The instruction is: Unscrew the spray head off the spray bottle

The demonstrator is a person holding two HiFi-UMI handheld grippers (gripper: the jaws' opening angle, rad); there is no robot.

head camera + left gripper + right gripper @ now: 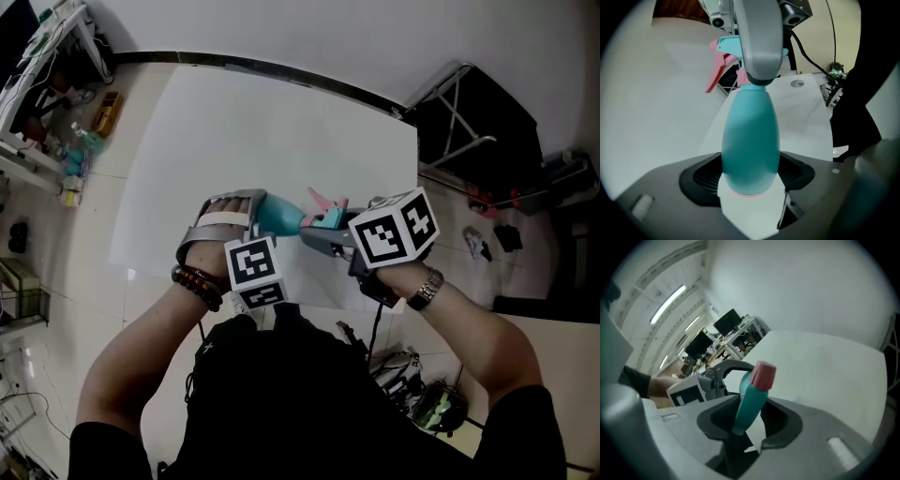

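1. You hold two grippers over one white desk [262, 122], one in each hand, and each gripper carries one cube with square markers.
2. There is one spray bottle [751, 140], teal and not transparent, so what is inside it cannot be seen.
3. The bottle is lifted above the desk and lies nearly level between your two grippers, its base toward your left hand and its neck toward your right hand.
4. The left gripper [246, 214] has its jaws standing wide and closed on the thick body of the bottle. In the left gripper view the base sits against the white pad.
5. There is one spray head [752, 399], teal, with one pink nozzle cap [763, 375] and one pink trigger [715, 70]. It is on the neck of the bottle.
6. The right gripper [323, 239] has its jaws about half closed and pressing on the spray head, which stands tilted between them in the right gripper view.
7. On your left wrist is one bead bracelet [197, 284], and on your right wrist one watch [427, 289].
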